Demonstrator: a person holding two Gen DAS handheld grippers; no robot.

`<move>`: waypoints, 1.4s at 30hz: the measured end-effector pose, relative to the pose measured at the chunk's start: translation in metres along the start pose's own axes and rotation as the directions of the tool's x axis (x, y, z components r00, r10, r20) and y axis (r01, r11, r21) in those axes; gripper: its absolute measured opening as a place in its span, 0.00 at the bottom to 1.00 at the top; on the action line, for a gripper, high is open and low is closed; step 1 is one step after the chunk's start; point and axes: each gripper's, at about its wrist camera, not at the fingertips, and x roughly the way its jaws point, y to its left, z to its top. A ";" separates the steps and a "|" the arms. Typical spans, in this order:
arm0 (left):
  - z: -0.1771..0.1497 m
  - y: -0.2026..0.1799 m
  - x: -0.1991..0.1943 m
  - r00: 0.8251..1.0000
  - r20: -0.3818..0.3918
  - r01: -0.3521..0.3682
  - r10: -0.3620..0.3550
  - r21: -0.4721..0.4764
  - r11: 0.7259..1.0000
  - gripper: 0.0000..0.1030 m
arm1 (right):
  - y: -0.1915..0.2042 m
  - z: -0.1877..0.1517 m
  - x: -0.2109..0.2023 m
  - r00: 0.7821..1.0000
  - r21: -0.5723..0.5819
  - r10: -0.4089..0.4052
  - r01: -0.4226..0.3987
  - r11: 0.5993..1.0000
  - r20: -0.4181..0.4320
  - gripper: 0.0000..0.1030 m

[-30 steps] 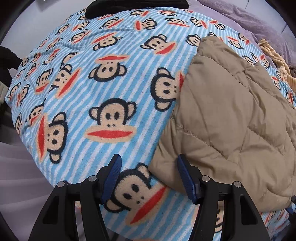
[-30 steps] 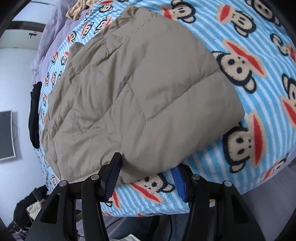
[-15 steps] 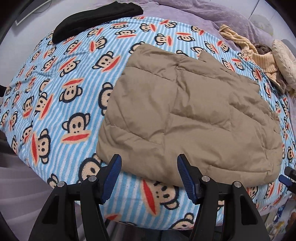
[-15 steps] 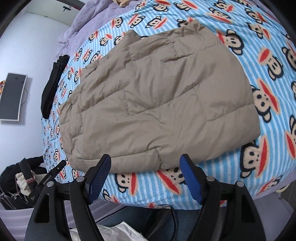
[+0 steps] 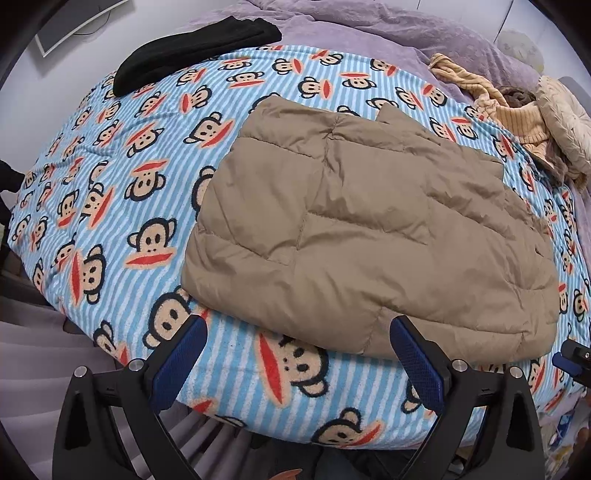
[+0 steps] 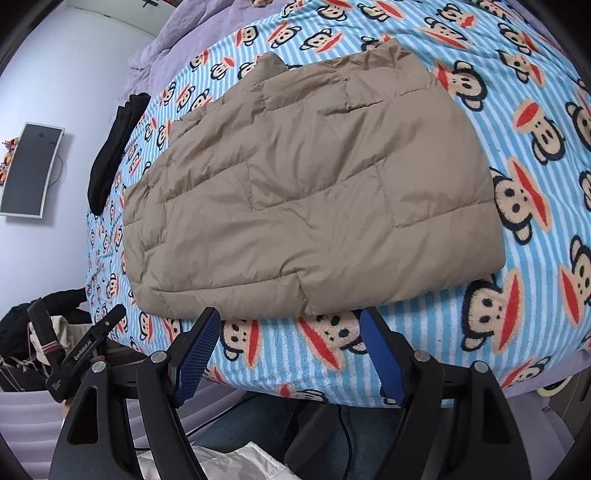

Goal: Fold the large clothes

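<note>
One tan quilted jacket lies folded flat on the monkey-print blanket of the bed. Both grippers, left and right, have pulled back off it, jaws spread and empty, so this fold looks finished. A black garment and yellow clothes wait well apart; nothing obstructs.

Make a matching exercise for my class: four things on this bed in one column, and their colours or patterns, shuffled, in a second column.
Things:
1. quilted jacket
2. folded garment at the far edge of the bed
3. fleece blanket under the jacket
4. crumpled bedding at the head end

Colours:
A. black
B. lilac
C. tan
D. blue and white stripes with monkey faces

Pairs: 1-C, 2-A, 3-D, 4-B
</note>
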 end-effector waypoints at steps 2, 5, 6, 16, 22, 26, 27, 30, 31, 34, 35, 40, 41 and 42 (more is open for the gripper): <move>-0.001 -0.002 0.000 1.000 -0.003 0.000 0.000 0.006 1.000 0.97 | 0.001 -0.001 0.000 1.000 0.000 -0.003 0.003 1.000 0.002 0.78; 0.003 -0.005 0.005 1.000 -0.018 0.003 -0.003 0.025 1.000 0.97 | 0.006 0.001 0.001 1.000 0.009 -0.002 0.002 1.000 0.020 0.79; 0.006 -0.005 0.006 1.000 -0.016 -0.002 0.003 0.037 0.999 0.97 | 0.008 0.002 0.002 1.000 0.013 -0.002 0.002 1.000 0.026 0.79; 0.046 0.021 0.024 0.999 -0.039 0.013 -0.009 0.099 0.995 0.97 | 0.055 0.012 0.039 1.000 0.045 -0.010 0.009 0.999 0.029 0.79; 0.058 0.031 0.044 0.997 -0.077 0.039 -0.028 0.136 0.990 0.97 | 0.073 0.011 0.057 0.998 0.071 -0.040 0.036 0.997 0.053 1.00; 0.064 0.032 0.055 0.994 -0.095 0.060 -0.046 0.145 0.988 0.97 | 0.078 0.014 0.065 0.997 0.099 -0.051 0.046 0.994 0.050 1.00; 0.065 0.032 0.057 0.994 -0.099 0.062 -0.048 0.149 0.987 0.97 | 0.080 0.014 0.067 0.997 0.101 -0.055 0.050 0.994 0.047 1.00; 0.069 0.033 0.065 0.994 -0.102 0.049 -0.033 0.156 0.987 0.97 | 0.085 0.018 0.073 0.997 0.101 -0.066 0.063 0.993 0.029 1.00; 0.070 0.033 0.066 0.995 -0.099 0.044 -0.028 0.161 0.986 0.97 | 0.087 0.019 0.076 0.997 0.097 -0.069 0.067 0.993 0.019 1.00; 0.074 0.038 0.074 0.994 -0.104 0.038 -0.020 0.169 0.985 0.97 | 0.093 0.023 0.083 0.997 0.098 -0.083 0.083 0.992 0.000 1.00; 0.075 0.040 0.077 0.993 -0.114 0.046 -0.027 0.170 0.984 0.97 | 0.094 0.024 0.085 0.996 0.098 -0.084 0.084 0.992 -0.004 1.00; 0.078 0.048 0.086 0.987 -0.148 0.090 -0.066 0.162 0.983 0.97 | 0.103 0.033 0.091 0.997 0.099 -0.077 0.077 0.992 -0.007 1.00; 0.079 0.050 0.088 0.986 -0.155 0.091 -0.067 0.153 0.984 0.97 | 0.105 0.035 0.093 0.997 0.101 -0.078 0.078 0.992 -0.003 1.00; 0.079 0.053 0.091 0.984 -0.161 0.093 -0.070 0.143 0.985 0.97 | 0.107 0.038 0.095 0.997 0.102 -0.081 0.081 0.992 0.000 1.00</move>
